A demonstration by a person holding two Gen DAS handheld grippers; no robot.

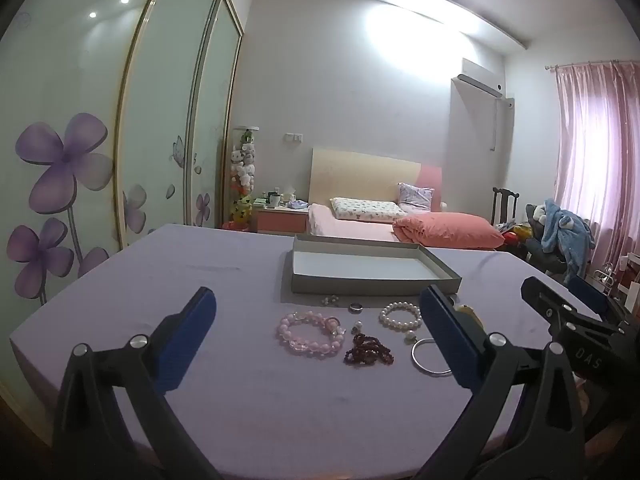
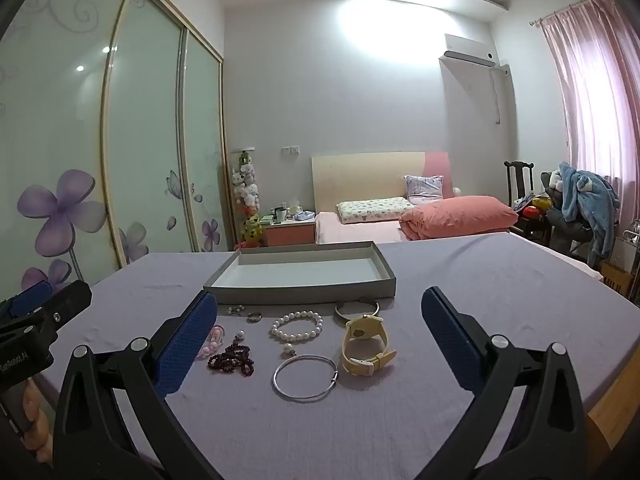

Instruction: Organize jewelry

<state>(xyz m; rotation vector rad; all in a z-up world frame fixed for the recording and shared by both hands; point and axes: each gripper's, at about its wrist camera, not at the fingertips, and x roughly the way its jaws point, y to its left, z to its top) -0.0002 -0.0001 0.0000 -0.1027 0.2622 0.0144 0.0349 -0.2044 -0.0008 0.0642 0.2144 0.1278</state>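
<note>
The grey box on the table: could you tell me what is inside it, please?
The grey box shows only a bare pale floor; no jewelry is inside. Its near wall hides the front strip of the floor in both views.

On the lilac cloth before me lies a shallow grey tray [image 2: 304, 289], white inside and holding nothing. Just in front of it, jewelry lies loose: a white pearl bracelet [image 2: 297, 326], pink bead bracelet [image 1: 310, 334], dark red beads [image 2: 231, 358], silver bangle [image 2: 305, 377], and cream watch [image 2: 366, 344].
</note>
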